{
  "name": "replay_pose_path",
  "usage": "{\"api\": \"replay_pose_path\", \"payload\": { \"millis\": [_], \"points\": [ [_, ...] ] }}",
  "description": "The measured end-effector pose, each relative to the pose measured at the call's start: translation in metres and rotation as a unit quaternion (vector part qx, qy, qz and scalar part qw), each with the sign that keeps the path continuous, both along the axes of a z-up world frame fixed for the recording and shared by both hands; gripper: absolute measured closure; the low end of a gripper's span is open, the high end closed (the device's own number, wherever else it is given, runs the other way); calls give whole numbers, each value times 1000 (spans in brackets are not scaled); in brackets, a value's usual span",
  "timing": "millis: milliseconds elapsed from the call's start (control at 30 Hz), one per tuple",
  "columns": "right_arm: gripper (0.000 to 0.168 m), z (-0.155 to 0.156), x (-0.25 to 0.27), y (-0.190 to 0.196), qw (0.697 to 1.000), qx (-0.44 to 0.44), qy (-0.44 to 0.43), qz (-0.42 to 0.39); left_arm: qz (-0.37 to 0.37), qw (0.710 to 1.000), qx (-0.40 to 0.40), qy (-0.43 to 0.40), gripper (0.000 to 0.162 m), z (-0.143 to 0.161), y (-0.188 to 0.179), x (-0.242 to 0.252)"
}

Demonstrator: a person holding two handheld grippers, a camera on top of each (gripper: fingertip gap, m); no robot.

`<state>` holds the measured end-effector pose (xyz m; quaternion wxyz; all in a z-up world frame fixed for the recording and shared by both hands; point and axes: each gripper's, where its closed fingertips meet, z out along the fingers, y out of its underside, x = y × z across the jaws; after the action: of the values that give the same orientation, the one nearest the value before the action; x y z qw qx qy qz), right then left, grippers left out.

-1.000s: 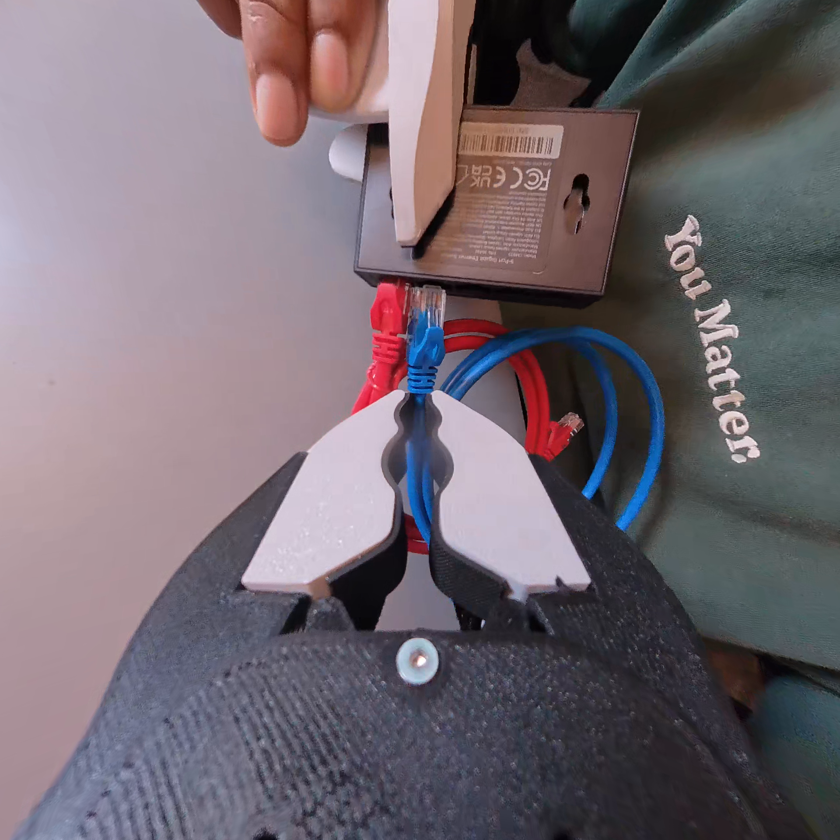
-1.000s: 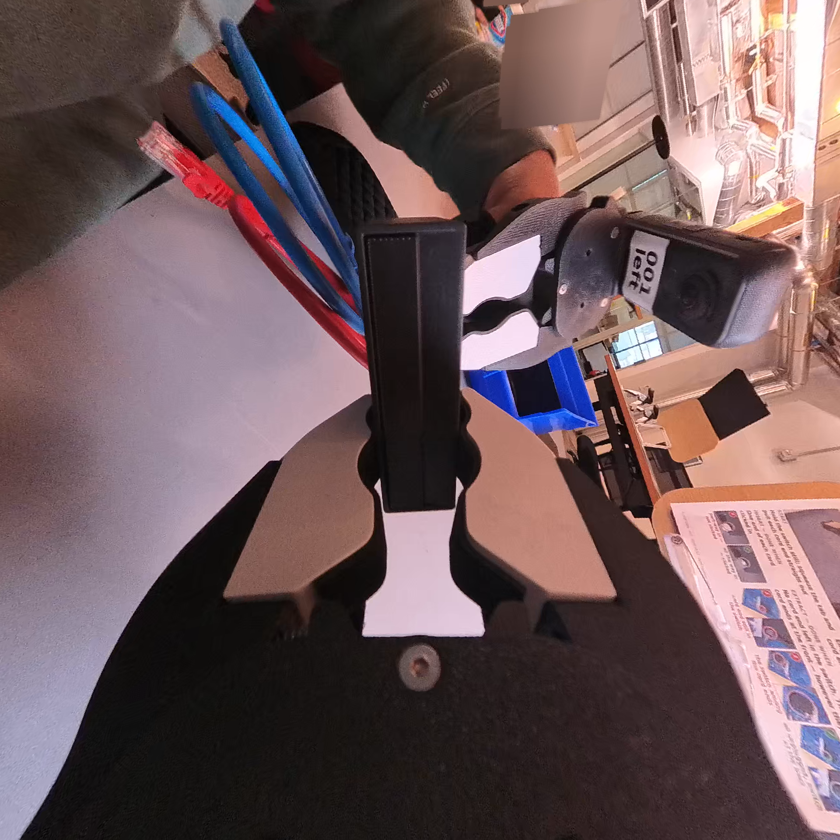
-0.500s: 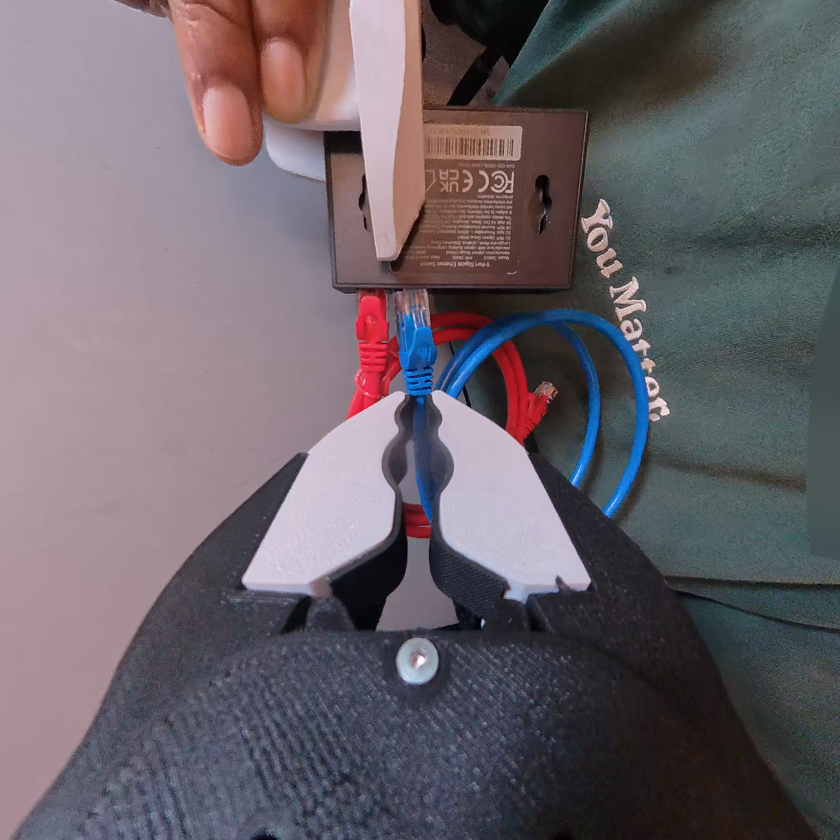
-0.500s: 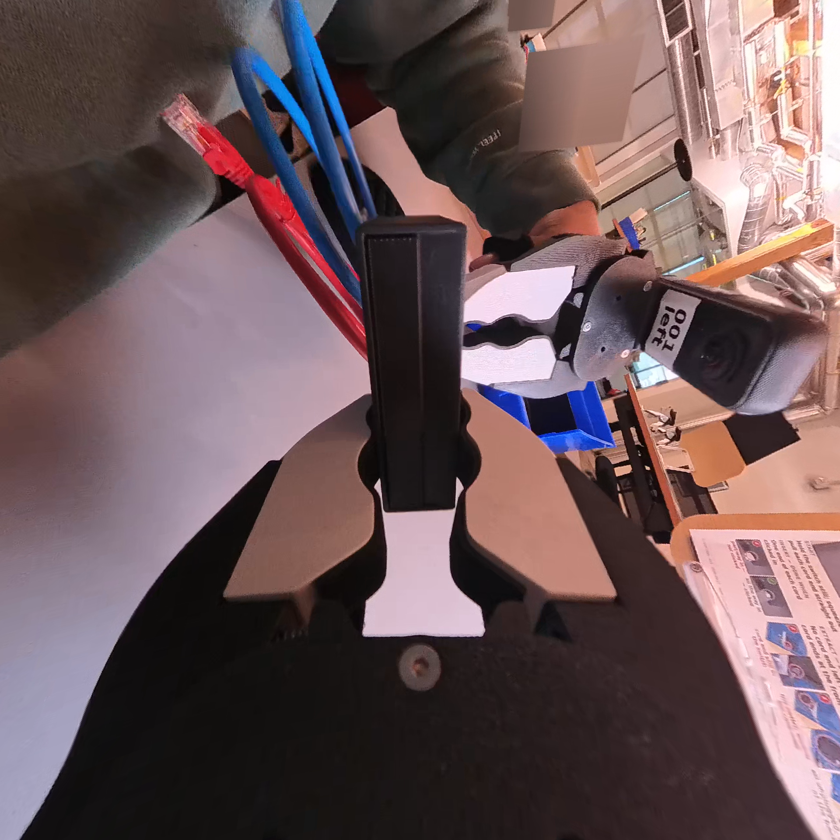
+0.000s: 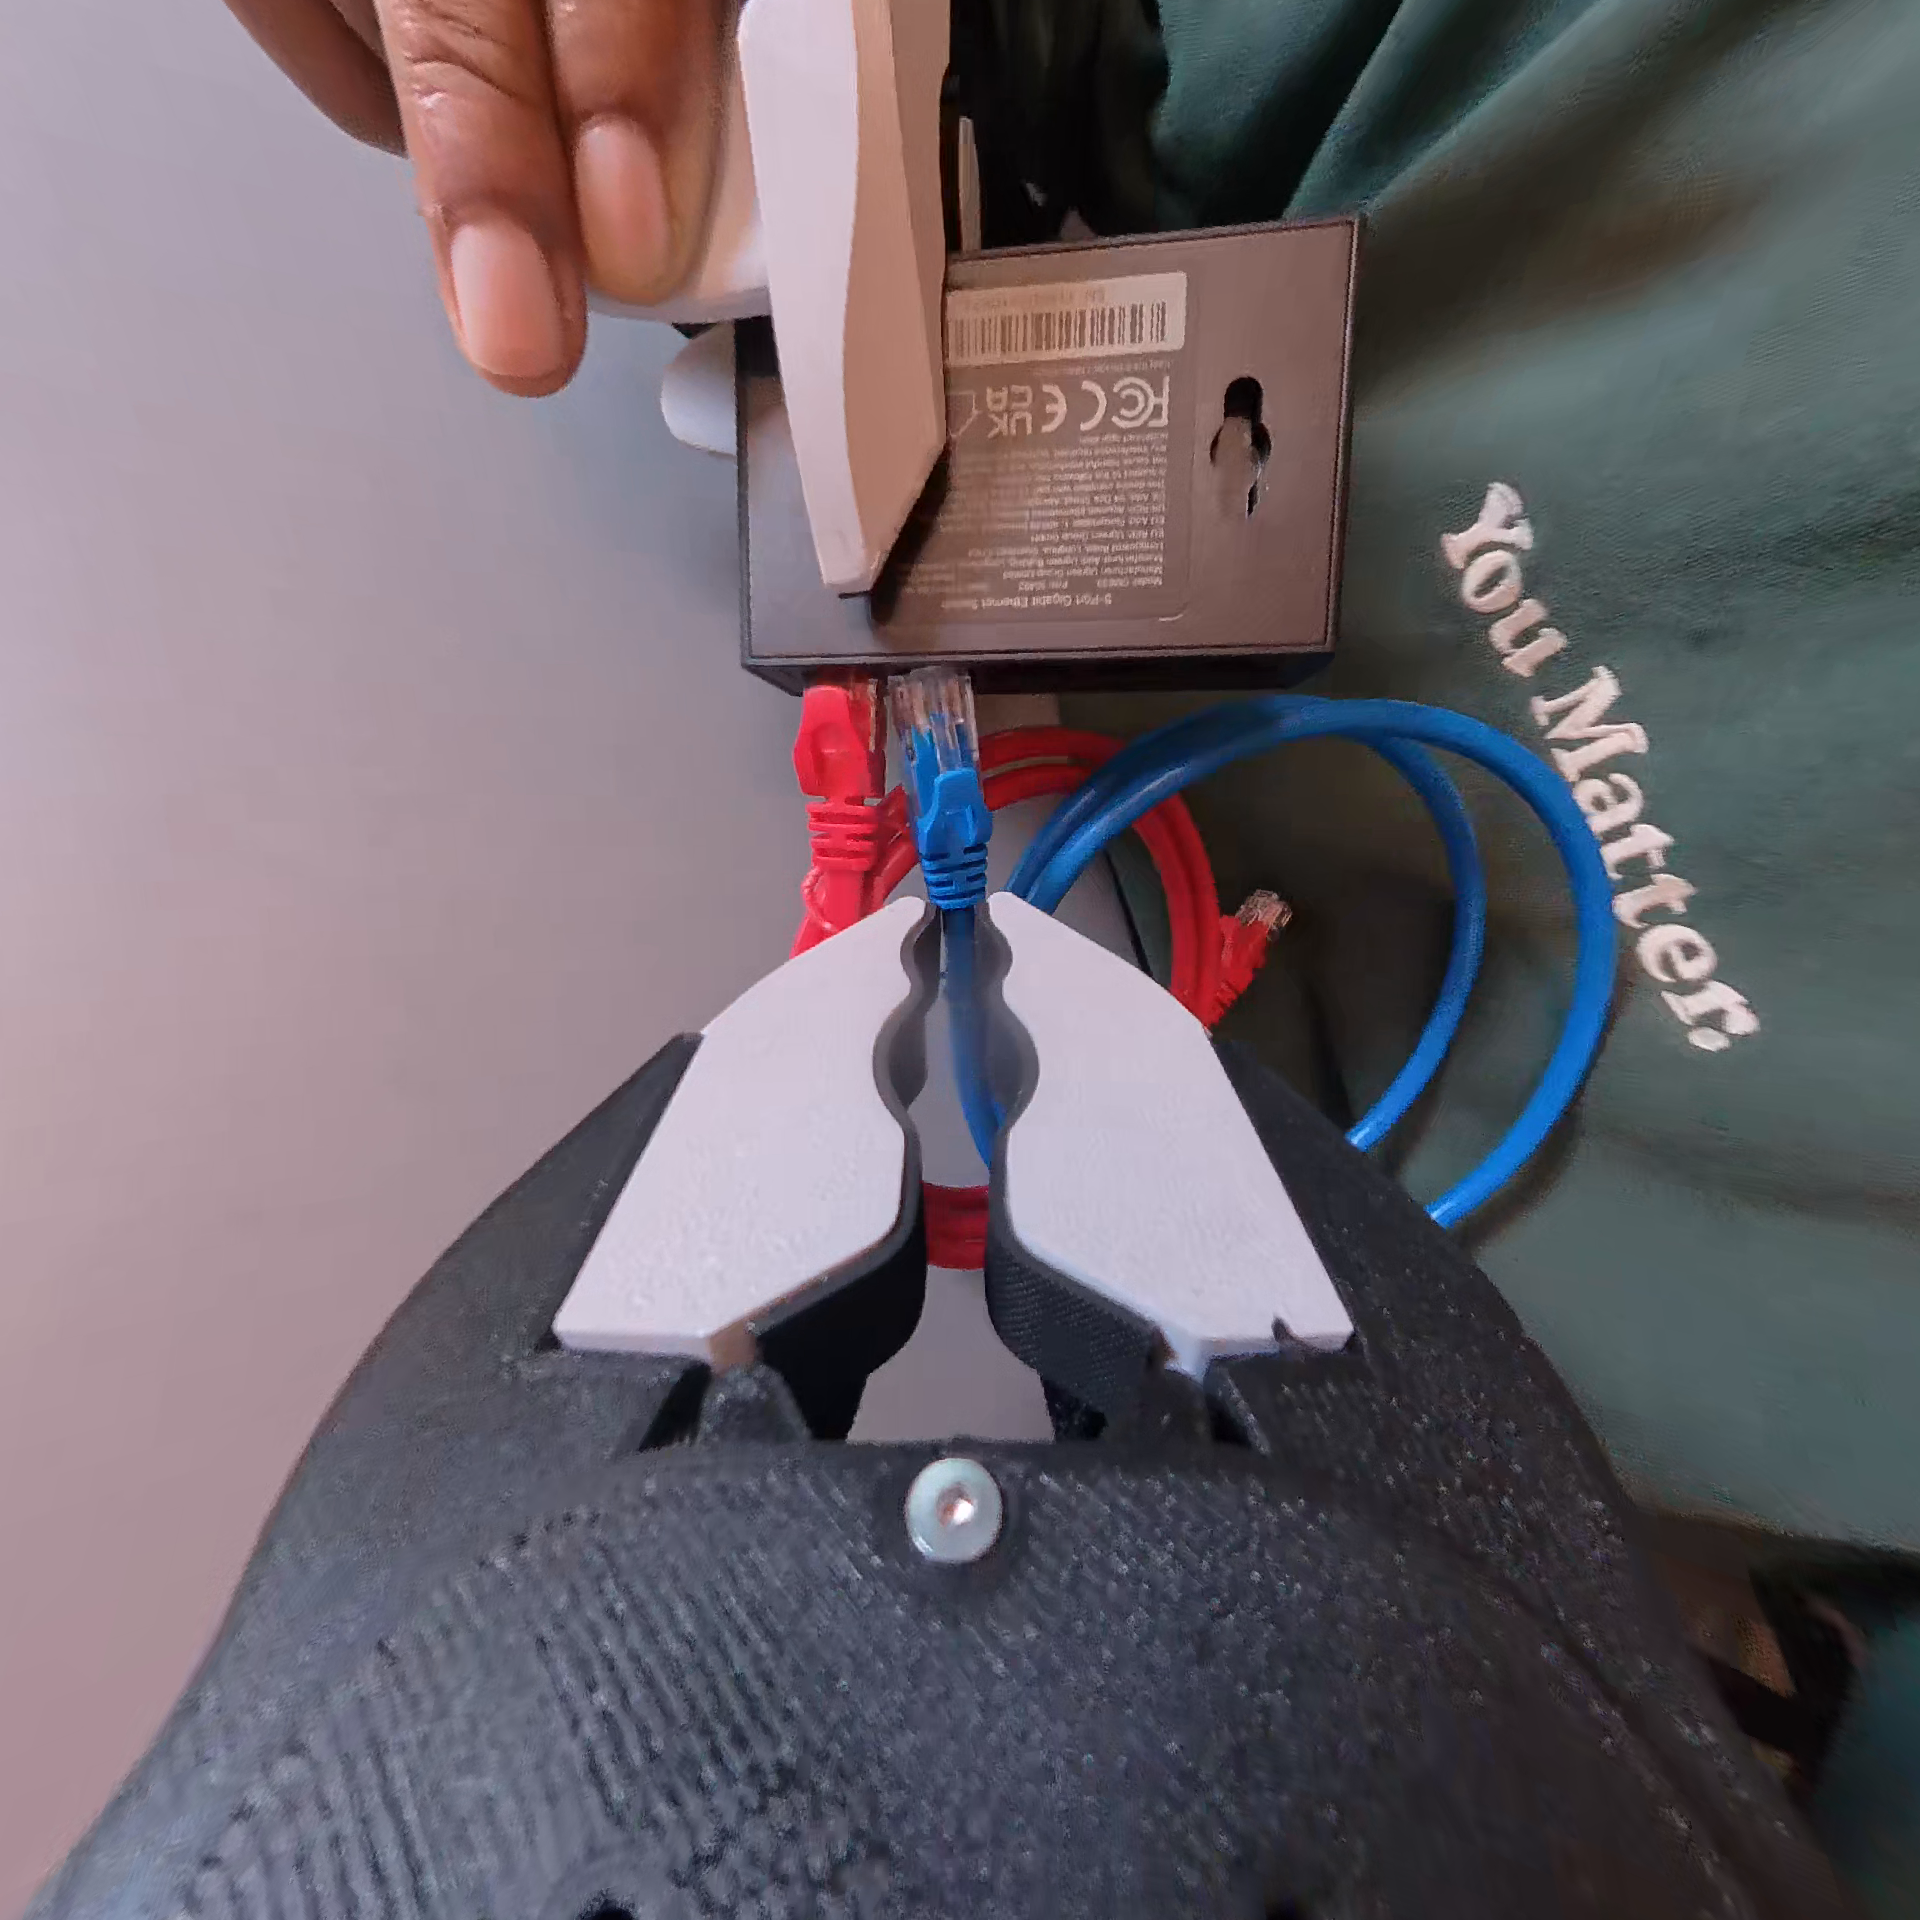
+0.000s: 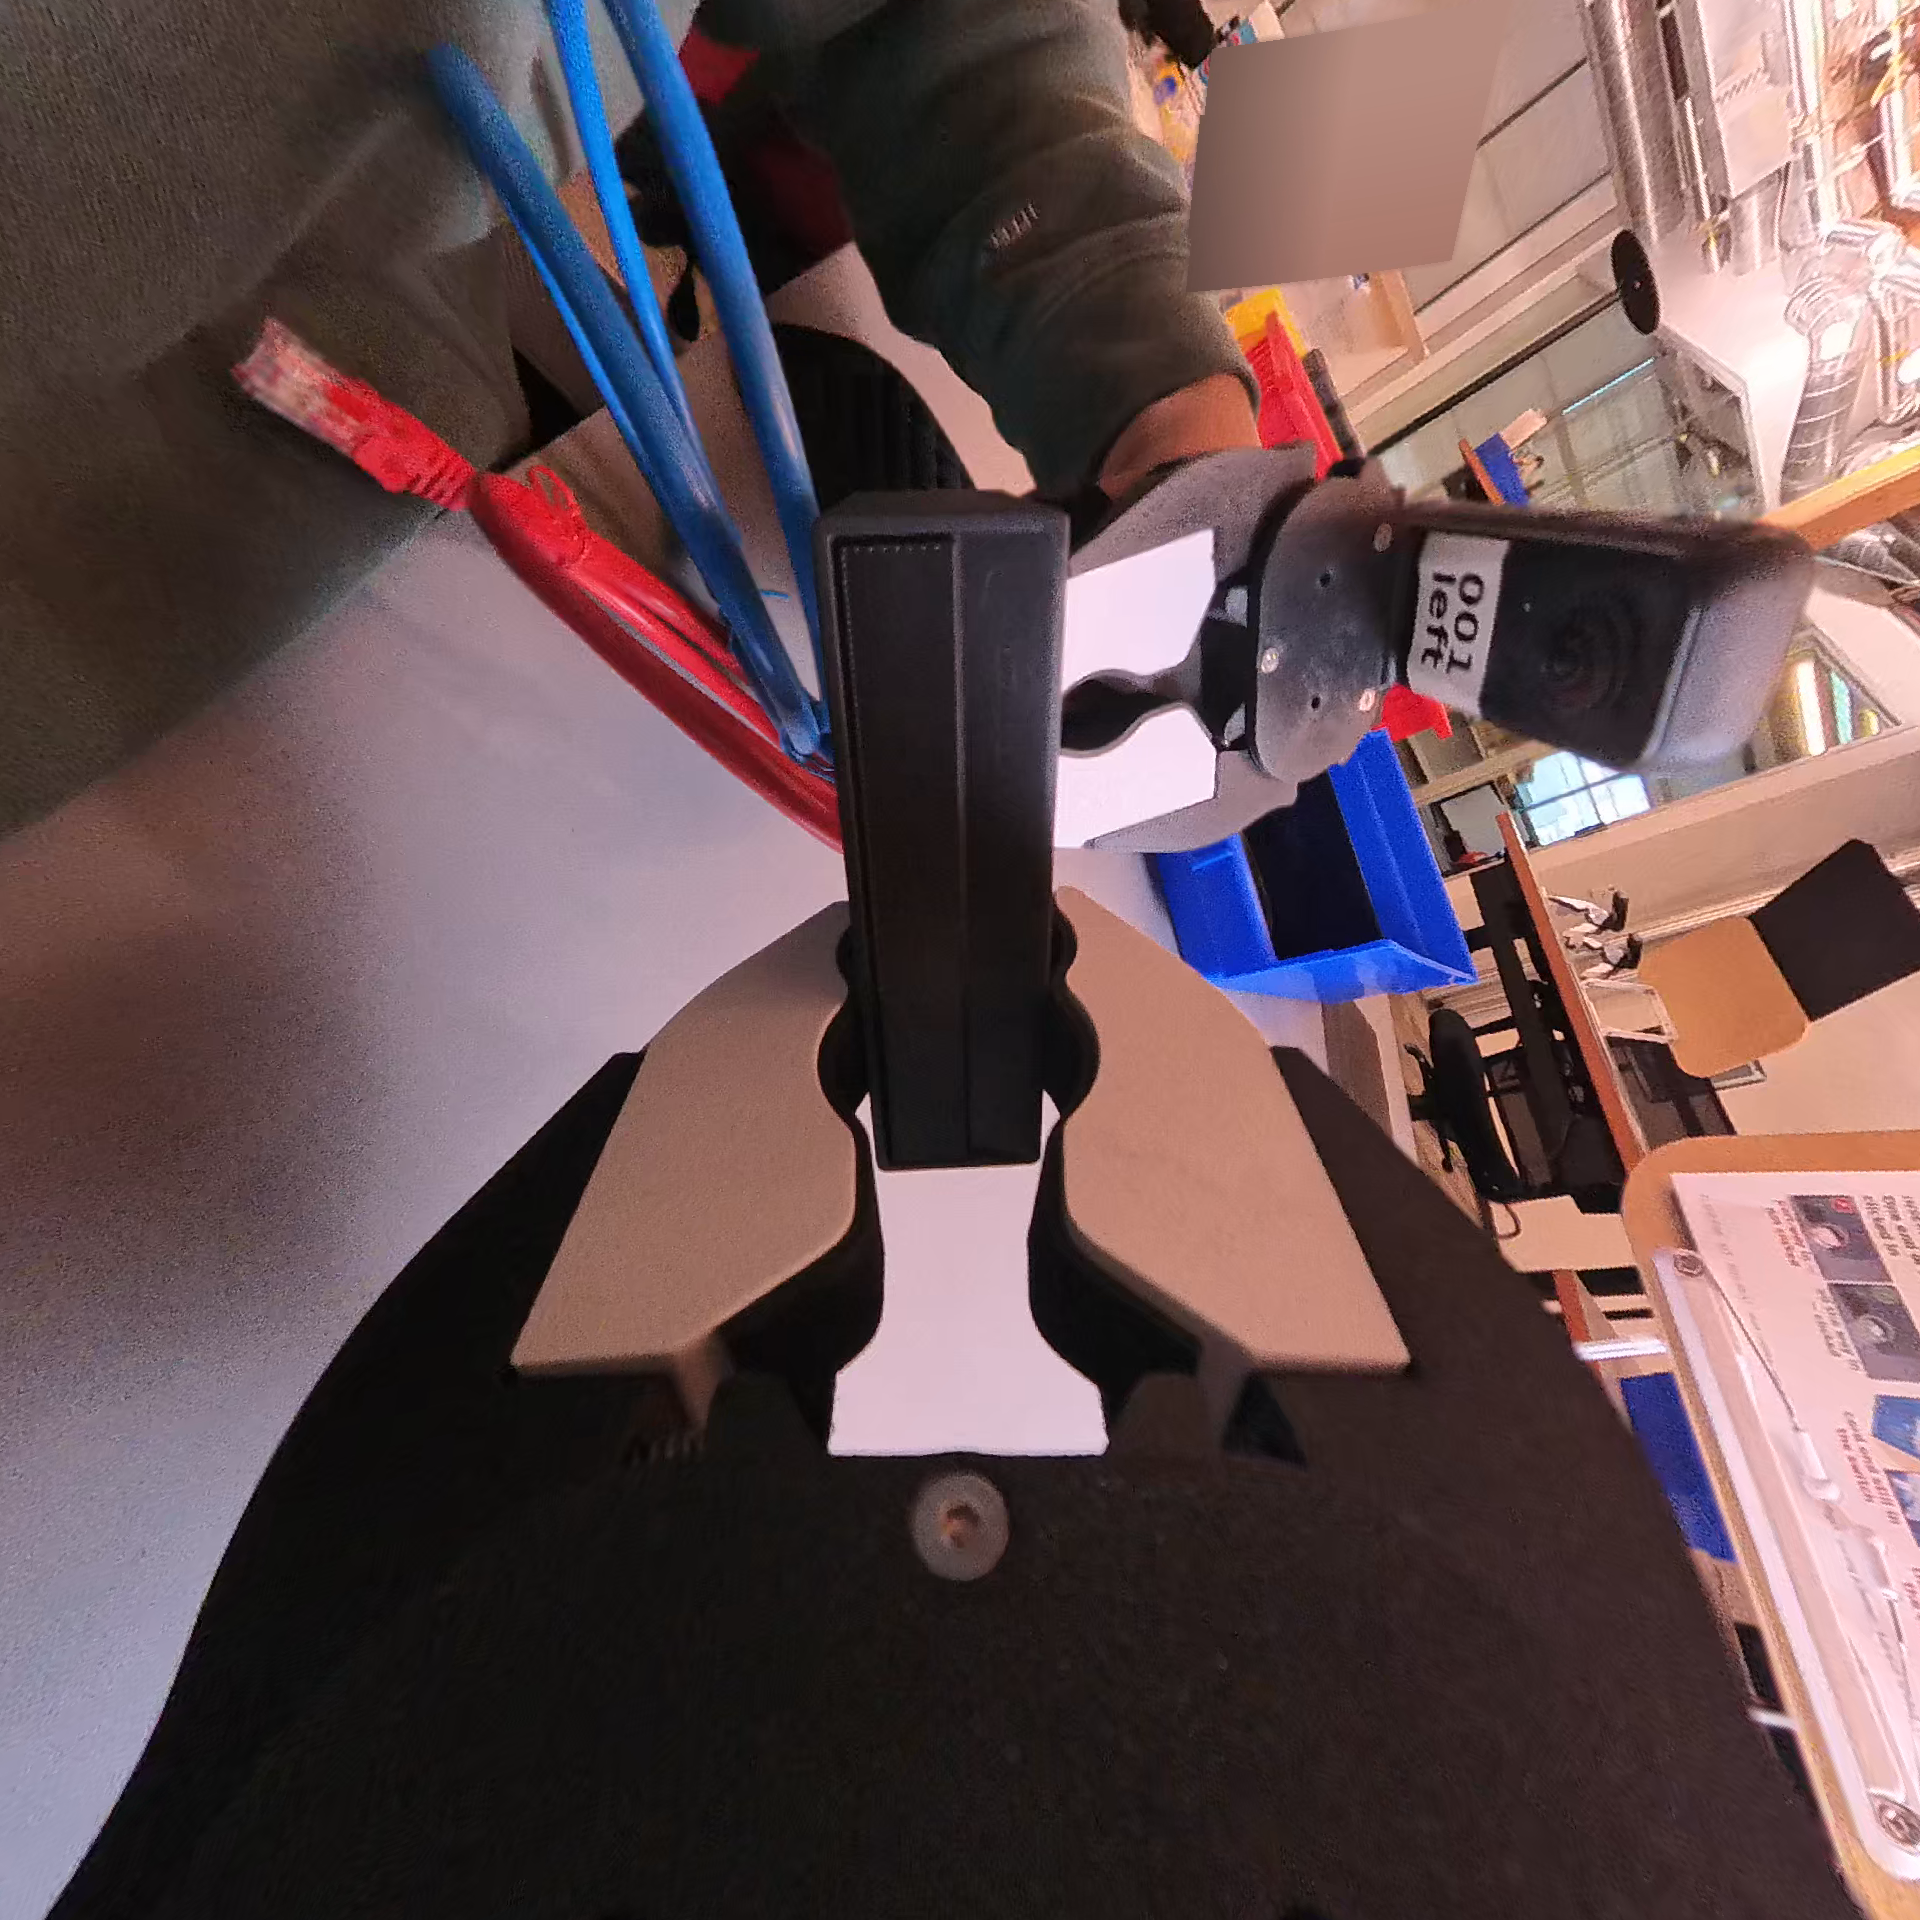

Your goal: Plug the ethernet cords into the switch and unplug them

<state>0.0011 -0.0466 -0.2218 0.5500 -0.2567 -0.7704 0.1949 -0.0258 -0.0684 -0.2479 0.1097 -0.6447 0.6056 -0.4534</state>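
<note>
A black ethernet switch (image 5: 1226,499) is held up off the white table, its labelled underside toward the left wrist view. My right gripper (image 6: 951,997) is shut on the switch (image 6: 940,831), which stands edge-on between its fingers. My left gripper (image 5: 961,920) is shut on the blue cord (image 5: 971,1039) just behind its plug (image 5: 940,790), whose clear tip touches the switch's port edge. A red plug (image 5: 836,758) sits in the port beside it. The blue cord's loops (image 5: 1507,883) hang to the right; the red cord's free plug (image 5: 1252,930) dangles near them.
A person's fingers (image 5: 520,208) hold the right gripper's handle above the switch. A green sweatshirt (image 5: 1662,520) fills the right side. In the right wrist view, my left gripper (image 6: 1153,686) is behind the switch, with a blue bin (image 6: 1340,904) and a paper sheet (image 6: 1829,1351) at right. About 5 cm separates my left fingertips from my right.
The switch and both grippers shifted and tilted slightly in view. The blue plug tip has moved up to the switch's port edge. Both grips are unchanged.
</note>
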Motion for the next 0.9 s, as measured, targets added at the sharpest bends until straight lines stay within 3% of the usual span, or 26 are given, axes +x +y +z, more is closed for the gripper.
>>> {"api": "replay_pose_path", "payload": {
  "millis": [333,533,700,900],
  "points": [
    [139,-5,-1,5,1000,-10,-3,-13,107,986,124,-31,154,-9,9,3],
    [139,-2,3,11,1000,-19,7,-24,163,975,110,-102,151,-3,13,15],
    [139,-1,2,9,1000,-18,6,-20,156,977,111,-98,152,-3,11,13],
    [139,9,0,-8,999,-41,17,17,58,996,56,-43,152,20,3,-2]
  ]
}}
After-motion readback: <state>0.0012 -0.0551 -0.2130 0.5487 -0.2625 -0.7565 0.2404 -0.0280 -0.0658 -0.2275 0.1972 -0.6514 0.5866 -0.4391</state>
